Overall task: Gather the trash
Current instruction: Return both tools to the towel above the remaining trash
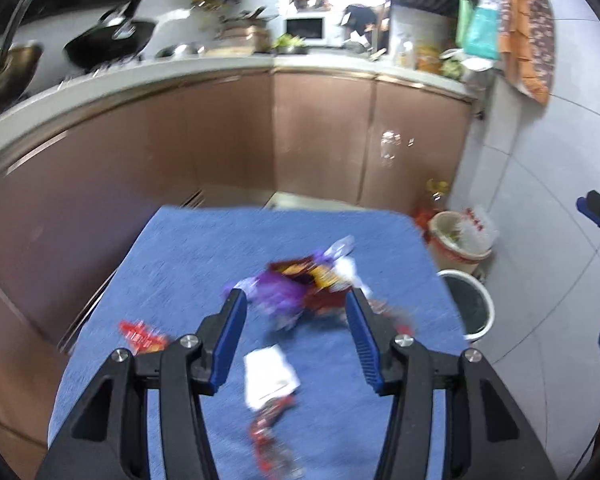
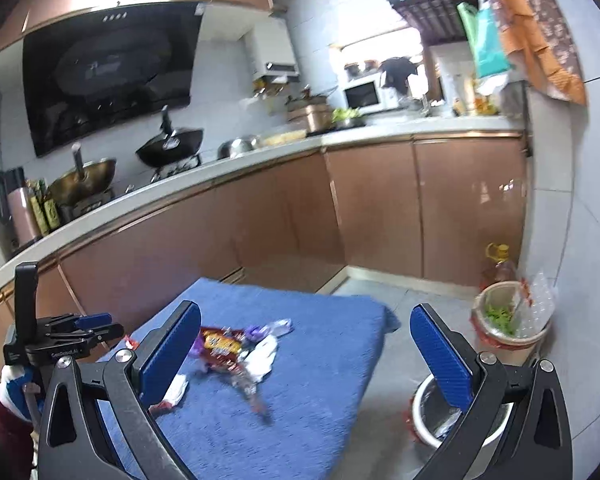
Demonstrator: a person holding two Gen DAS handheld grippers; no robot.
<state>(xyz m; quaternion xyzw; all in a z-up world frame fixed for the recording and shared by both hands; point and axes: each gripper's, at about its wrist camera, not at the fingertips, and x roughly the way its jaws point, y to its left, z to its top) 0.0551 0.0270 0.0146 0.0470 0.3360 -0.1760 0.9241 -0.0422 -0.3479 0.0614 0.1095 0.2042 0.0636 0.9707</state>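
A low worktop [image 1: 172,248] with a blue cloth is seen in a kitchen. A heap of wrappers [image 1: 300,288] lies near the middle of the worktop, a bit toward its right edge. In the heap there is a purple wrapper, a red and yellow one, and something white. The picture is blurred there, so the pieces may be more than can be counted.

A red wrapper [image 1: 142,334] lies near the left edge of the worktop. A white paper [image 1: 270,376] lies closer to the near edge, and a red scrap [image 1: 270,428] is just below it, touching it or nearly so.

The left tongs [image 1: 296,300] are held over the near side of the worktop, pointing down at the heap. Their blue pads are spread partway, and nothing is pinched between them. The right tongs [image 2: 306,330] are spread as wide as they go, and they are empty too. In the right view the left pad sits over the worktop and the right pad sits over the floor past the right edge.

Two bins stand on the floor beside the right edge of the worktop. The white bin [image 2: 432,408] is nearer, and some trash is seen inside it. The other bin [image 2: 500,320] stands farther back by the wall, with green scraps in it. An oil bottle [image 2: 500,264] stands behind that bin, in the corner by the cabinets [image 2: 380,208].
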